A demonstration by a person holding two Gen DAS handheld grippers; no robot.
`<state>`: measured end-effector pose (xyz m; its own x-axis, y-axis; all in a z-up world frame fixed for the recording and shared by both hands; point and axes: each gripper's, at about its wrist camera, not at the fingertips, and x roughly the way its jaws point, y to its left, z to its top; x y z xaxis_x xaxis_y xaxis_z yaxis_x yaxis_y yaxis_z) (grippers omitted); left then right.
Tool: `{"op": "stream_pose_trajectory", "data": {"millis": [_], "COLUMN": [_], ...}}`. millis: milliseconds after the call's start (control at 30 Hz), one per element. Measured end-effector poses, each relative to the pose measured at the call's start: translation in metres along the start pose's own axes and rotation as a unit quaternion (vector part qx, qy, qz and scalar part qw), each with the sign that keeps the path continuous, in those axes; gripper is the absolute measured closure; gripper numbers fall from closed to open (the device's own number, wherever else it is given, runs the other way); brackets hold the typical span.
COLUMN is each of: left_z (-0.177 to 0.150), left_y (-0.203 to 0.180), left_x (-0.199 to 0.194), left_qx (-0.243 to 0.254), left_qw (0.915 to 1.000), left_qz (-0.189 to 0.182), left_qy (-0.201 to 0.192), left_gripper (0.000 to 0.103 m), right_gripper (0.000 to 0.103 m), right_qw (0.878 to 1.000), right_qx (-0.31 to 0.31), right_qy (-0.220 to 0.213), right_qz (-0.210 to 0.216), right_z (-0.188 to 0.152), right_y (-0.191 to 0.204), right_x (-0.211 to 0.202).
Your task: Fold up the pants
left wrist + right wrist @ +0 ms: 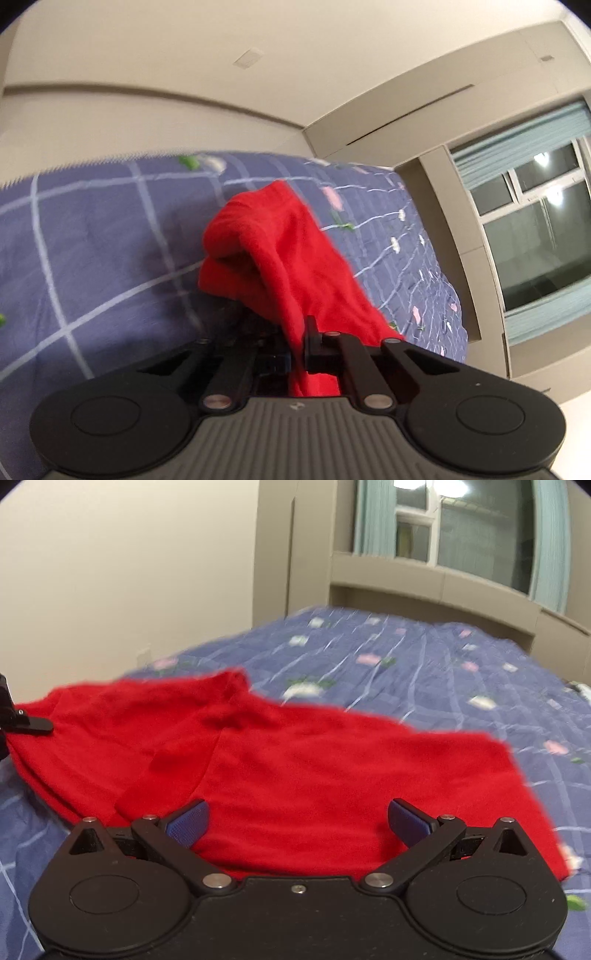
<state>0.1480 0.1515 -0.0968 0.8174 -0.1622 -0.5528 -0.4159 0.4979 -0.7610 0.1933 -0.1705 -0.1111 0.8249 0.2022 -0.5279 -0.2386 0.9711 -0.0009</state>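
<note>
The red pants (295,775) lie on the blue checked bed cover (443,664). My left gripper (297,354) is shut on a bunched part of the red pants (280,251) and lifts it, so the cloth drapes from the jaws back to the bed. The left gripper also shows at the left edge of the right wrist view (26,723), at the pants' left end. My right gripper (297,821) is open, its blue pads (188,823) wide apart, just above the near part of the pants, holding nothing.
The bed cover (92,240) spreads all around the pants. A window with teal curtains (461,528) and a beige ledge stand beyond the bed. A plain wall (129,572) is on the left.
</note>
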Motion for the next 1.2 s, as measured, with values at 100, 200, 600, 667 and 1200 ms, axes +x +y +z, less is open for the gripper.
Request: {"op": "stream_pose_trajectory", "data": {"millis": [100, 200, 600, 667, 1200], "left_z": [0.001, 0.0, -0.067, -0.097, -0.254], "left_y": [-0.019, -0.042, -0.209, -0.238, -0.244], "left_x": [-0.004, -0.01, -0.006, -0.002, 0.044], "left_qx": [0.035, 0.078, 0.371, 0.45, 0.615], "left_qw": [0.9993, 0.9967, 0.9252, 0.8883, 0.7477], "left_qz": [-0.002, -0.008, -0.074, -0.091, -0.129], "left_qy": [-0.01, -0.022, -0.031, -0.006, 0.215], "left_gripper": [0.099, 0.099, 0.1, 0.1, 0.031], "right_gripper": [0.0, 0.0, 0.0, 0.0, 0.0], "right_qw": [1.0, 0.999, 0.994, 0.993, 0.964], "right_qx": [0.02, 0.032, 0.056, 0.069, 0.213], "right_qy": [-0.011, -0.013, -0.014, -0.02, -0.01], "right_qz": [-0.002, -0.006, -0.094, -0.098, -0.161], "right_z": [0.001, -0.006, -0.048, -0.053, -0.089], "right_y": [-0.02, -0.046, -0.13, -0.14, -0.198], "right_x": [-0.022, -0.046, -0.126, -0.132, -0.143]}}
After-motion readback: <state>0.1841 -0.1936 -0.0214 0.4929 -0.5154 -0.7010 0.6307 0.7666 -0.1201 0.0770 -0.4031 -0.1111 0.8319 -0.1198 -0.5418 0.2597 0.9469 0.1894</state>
